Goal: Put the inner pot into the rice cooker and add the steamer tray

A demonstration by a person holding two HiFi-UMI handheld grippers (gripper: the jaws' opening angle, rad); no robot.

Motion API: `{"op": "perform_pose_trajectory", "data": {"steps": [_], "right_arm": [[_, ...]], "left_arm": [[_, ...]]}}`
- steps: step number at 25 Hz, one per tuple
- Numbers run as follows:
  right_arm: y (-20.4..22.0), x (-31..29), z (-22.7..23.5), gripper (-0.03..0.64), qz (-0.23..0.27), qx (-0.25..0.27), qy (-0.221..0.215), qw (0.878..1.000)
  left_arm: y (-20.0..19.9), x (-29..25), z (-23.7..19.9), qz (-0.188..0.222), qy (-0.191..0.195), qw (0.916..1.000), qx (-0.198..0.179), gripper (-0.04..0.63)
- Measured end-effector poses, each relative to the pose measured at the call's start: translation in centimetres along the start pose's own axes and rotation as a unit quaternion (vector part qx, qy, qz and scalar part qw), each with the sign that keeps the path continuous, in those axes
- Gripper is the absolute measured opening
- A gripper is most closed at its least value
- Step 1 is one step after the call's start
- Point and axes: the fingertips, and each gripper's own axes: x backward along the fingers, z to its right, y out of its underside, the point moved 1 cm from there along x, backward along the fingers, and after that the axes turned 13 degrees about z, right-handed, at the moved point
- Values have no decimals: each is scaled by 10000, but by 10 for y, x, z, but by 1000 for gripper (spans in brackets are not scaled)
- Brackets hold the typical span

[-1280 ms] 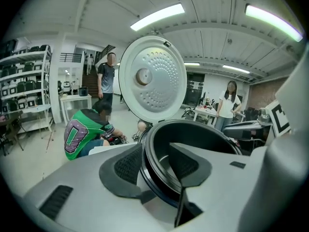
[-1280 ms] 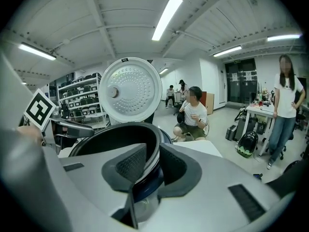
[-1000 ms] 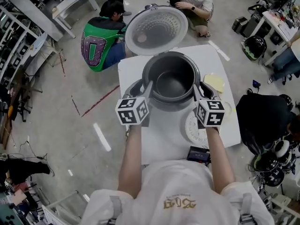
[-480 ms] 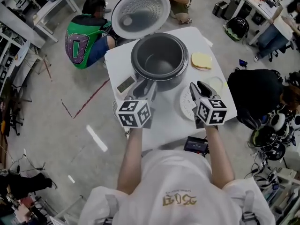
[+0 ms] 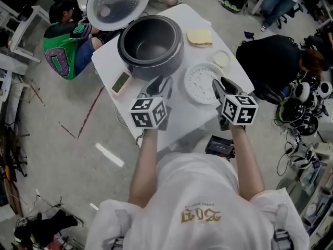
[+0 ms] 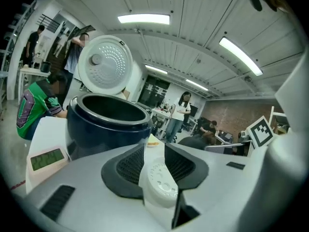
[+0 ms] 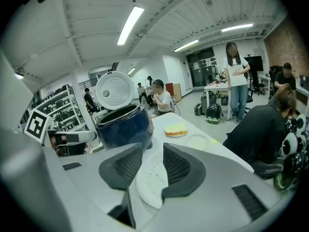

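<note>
Pulled back from rice cooker point(image 5: 151, 41): left gripper point(image 5: 158, 83) parted, narrowing; right gripper point(image 5: 222, 85) parted, widening; both empty. White table point(image 5: 174, 116), grey floor point(image 5: 62, 155).

Inner pot point(image 5: 152, 43) sits in open rice cooker point(image 5: 137, 68); white steamer tray point(image 5: 203, 82) lies beside.

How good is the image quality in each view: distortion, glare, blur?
Head view: even, soft lighting with faint shadows; rice cooker and steamer tray are sharp. Left gripper view: strong fisheye bending, dark corners, ceiling lights blown out. Right gripper view: same bending and dark rim, one ceiling strip glaring, tray readable.
</note>
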Motion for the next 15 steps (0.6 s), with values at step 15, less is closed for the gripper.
{"op": "perform_pose_trajectory", "data": {"steps": [15], "right_arm": [[57,-22,111,155,-738,-461,436,9953]], "left_arm": [[98,-78,4,-1269,-229,9916,-128,152]]}}
